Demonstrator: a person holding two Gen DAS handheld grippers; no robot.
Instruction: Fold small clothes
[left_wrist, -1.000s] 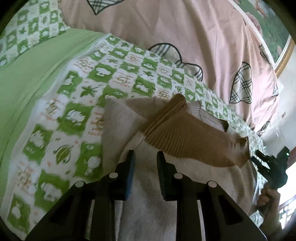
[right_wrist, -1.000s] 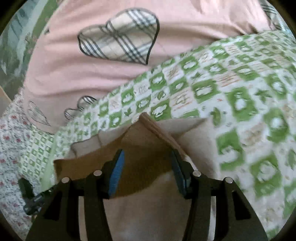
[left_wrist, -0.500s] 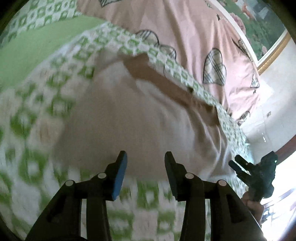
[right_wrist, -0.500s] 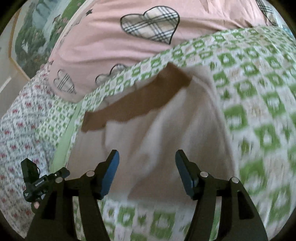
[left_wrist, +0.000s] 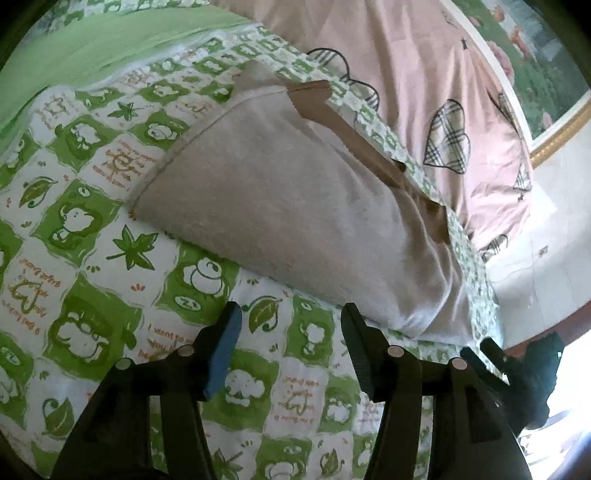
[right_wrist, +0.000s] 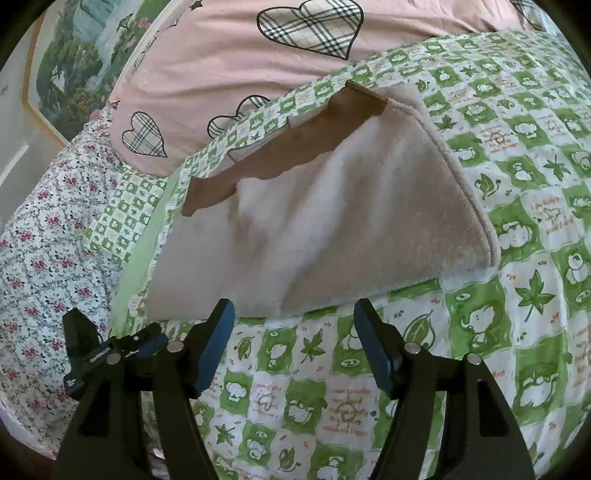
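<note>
My left tongs hang over the green-checked sheet, jaws just opened wider, nothing between them. The folded beige garment lies flat just beyond the tips, its near edge close to my right-hand finger but apart from it. A brown ribbed band runs along its far edge.

My right tongs also stand apart and empty, having just spread further. The garment lies just ahead of both tips, not touching. A pink quilt with plaid hearts lies behind it.
</note>
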